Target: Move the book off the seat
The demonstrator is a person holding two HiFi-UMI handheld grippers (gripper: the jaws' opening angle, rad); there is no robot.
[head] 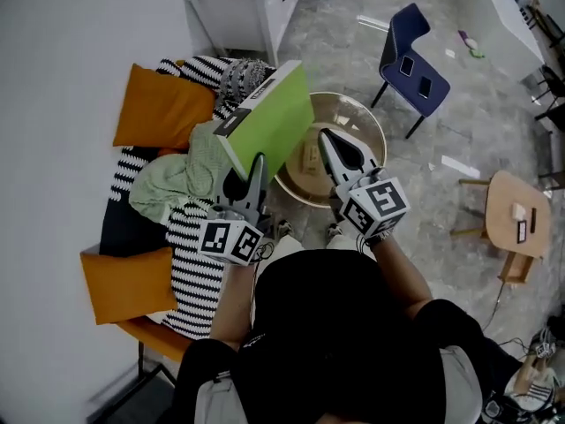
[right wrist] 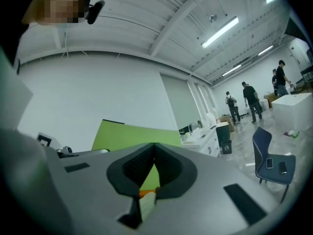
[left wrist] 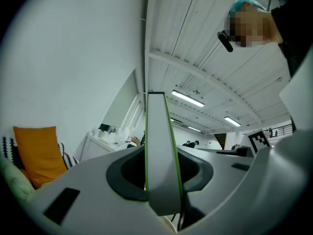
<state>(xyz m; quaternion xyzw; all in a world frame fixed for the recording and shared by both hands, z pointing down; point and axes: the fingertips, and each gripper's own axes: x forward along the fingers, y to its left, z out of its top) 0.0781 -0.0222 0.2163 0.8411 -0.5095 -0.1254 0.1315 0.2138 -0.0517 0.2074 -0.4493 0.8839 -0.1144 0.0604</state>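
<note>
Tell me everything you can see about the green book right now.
The book is large and thin, with bright green covers, pale page edges and a dark strip along one edge carrying a white label. It is raised off the seat and tilted, standing on edge, clamped near a lower corner by the left gripper. Nothing else appears to touch it; the right gripper is beside it, shut.

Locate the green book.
Head view, centre: the green book is clamped in the left hand-held gripper, between the light green blanket at left and the round tan container at right.
</note>
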